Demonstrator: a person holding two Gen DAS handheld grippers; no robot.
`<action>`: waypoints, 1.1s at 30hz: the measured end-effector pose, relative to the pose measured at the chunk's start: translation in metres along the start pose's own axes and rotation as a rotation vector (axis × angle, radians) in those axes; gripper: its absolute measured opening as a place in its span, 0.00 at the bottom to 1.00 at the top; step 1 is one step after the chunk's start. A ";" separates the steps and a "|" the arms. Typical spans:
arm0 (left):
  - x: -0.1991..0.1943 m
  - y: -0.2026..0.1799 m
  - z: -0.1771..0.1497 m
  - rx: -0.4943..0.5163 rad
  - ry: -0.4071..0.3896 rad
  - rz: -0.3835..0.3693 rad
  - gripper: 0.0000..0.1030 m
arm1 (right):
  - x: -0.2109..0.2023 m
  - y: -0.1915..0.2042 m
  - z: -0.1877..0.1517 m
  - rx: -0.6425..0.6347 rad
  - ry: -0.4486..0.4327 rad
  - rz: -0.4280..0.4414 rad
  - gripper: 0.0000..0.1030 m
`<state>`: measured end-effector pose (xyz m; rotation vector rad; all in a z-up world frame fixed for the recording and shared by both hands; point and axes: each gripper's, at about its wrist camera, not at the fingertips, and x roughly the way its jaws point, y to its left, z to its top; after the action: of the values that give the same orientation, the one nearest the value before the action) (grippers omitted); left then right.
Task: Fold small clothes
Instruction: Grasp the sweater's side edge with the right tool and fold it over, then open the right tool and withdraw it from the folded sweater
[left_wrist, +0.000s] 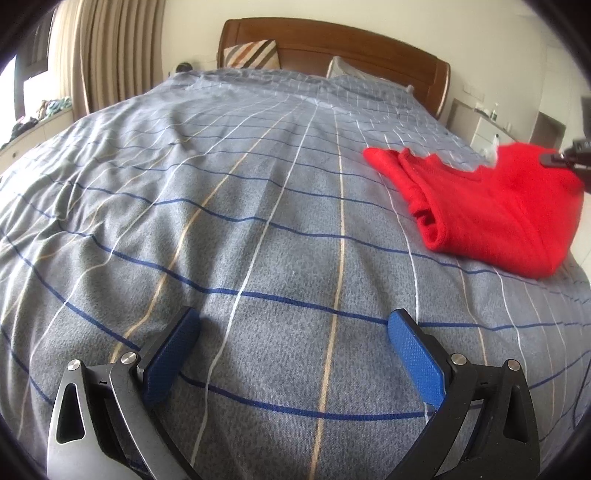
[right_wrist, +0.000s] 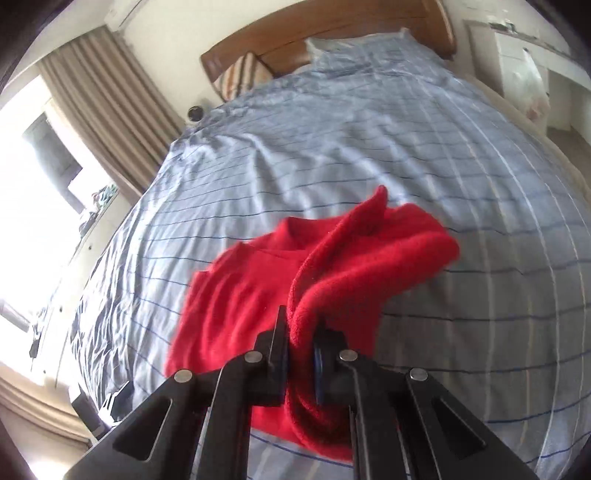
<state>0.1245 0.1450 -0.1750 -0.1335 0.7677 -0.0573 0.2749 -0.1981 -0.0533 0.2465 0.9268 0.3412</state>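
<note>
The right gripper (right_wrist: 300, 341) has its jaws clamped on a bunched edge of the red sweater (right_wrist: 258, 280), and the cloth rises from the bed (right_wrist: 369, 140) toward the jaws. The rest of the sweater lies on the cover, near the right side of the bed in the left wrist view, already doubled into a thick bundle. The left gripper (left_wrist: 293, 334) hangs over bare cover, well apart from the sweater, with its jaws wide apart and nothing between them.

To do this fold well, I think the held edge should travel across the body of the sweater in a low arc and land flat on the far edge, so that no air pocket stays inside. The free gripper could press the fold line, because the cloth may drag.

The sweater looks like soft fleece or knit, fuzzy and thick, with a rounded roll at its fold. The cover is thin woven grey cloth with blue, white and tan lines, lightly wrinkled.
</note>
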 end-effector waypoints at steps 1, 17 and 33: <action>0.000 0.000 -0.001 -0.001 -0.001 -0.003 0.99 | 0.012 0.020 0.002 -0.029 0.013 0.011 0.10; 0.000 -0.006 -0.008 0.008 -0.002 -0.001 0.99 | 0.052 0.076 -0.028 -0.100 0.043 0.167 0.35; -0.003 -0.009 -0.012 0.025 -0.015 0.007 0.99 | 0.028 0.112 -0.119 -0.362 -0.053 0.019 0.31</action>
<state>0.1137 0.1347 -0.1806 -0.1074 0.7526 -0.0596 0.1733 -0.0771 -0.1034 -0.0681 0.7946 0.5098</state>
